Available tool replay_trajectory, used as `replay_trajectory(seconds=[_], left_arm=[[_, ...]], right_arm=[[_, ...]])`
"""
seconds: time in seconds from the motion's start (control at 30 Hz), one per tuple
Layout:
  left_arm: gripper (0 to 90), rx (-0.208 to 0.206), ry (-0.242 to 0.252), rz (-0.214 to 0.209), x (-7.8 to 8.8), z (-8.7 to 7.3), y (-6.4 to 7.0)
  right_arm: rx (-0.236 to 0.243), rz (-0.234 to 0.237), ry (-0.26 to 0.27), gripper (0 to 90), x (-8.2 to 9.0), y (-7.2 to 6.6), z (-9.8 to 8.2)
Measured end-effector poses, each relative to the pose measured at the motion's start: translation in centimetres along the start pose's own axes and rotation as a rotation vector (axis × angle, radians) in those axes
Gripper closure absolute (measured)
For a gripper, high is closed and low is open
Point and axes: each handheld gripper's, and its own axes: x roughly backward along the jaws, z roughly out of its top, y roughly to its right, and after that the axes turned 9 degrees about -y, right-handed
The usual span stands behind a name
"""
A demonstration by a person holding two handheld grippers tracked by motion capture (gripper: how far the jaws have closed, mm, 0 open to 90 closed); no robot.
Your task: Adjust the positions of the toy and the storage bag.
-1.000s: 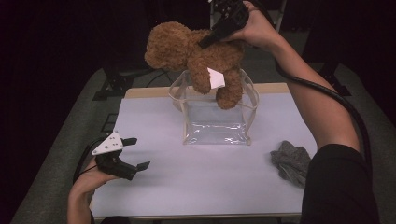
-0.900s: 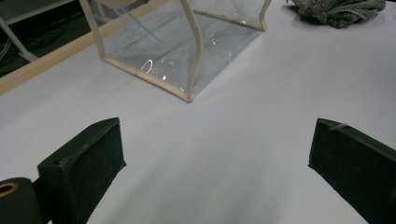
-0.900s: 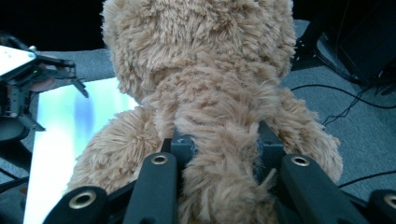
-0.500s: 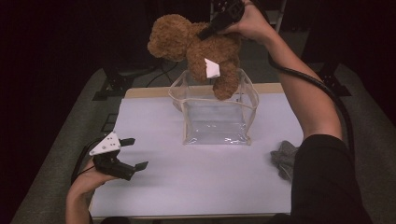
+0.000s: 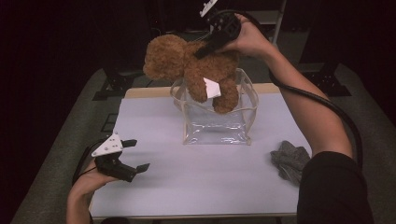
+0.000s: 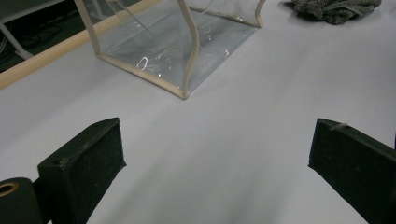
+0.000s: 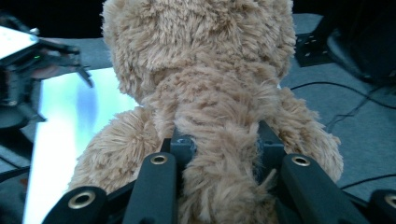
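A brown teddy bear (image 5: 196,70) with a white tag hangs in the air over the mouth of a clear plastic bag (image 5: 215,121) that stands at the back middle of the table. My right gripper (image 5: 205,49) is shut on the bear's back; in the right gripper view its fur (image 7: 205,93) bulges between the two jaws. One leg of the bear dips just inside the bag's rim. My left gripper (image 5: 134,154) rests open at the table's front left, jaws wide with bare tabletop between them (image 6: 215,158), pointing toward the bag (image 6: 177,42).
A crumpled grey cloth (image 5: 290,161) lies at the table's right edge, also seen at the far end of the left gripper view (image 6: 334,8). The white table (image 5: 205,182) has a wooden strip along its back edge. Dark floor and stands surround it.
The right hand has lowered the bear, so its leg now reaches the bag's opening. The left gripper has stayed put.
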Motion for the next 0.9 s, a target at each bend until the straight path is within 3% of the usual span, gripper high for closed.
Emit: replay_trajectory(seconds=[0.13, 0.37, 0.63, 0.77, 0.9], left_arm=[[2.5, -0.007, -0.006, -0.001, -0.1, 0.1, 0.1], [2.5, -0.008, -0.009, -0.005, -0.3, 0.2, 0.1], [2.5, -0.005, -0.018, -0.008, -0.6, 0.1, 0.0], [2.5, -0.008, -0.021, -0.011, -0.7, 0.1, 0.1], [2.5, -0.008, -0.019, -0.012, -0.7, 0.1, 0.1]], right_arm=[[-0.017, 0.015, 0.002, 67.3, -0.3, 0.0, -1.0], [-0.095, -0.031, 0.001, 67.3, 0.1, 2.8, -2.8], [-0.148, -0.056, 0.023, 67.1, 0.6, 4.6, -3.7], [-0.143, -0.062, 0.014, 67.1, 0.0, 4.5, -3.7], [-0.118, -0.05, -0.037, 67.0, -1.6, 3.7, -3.6]])
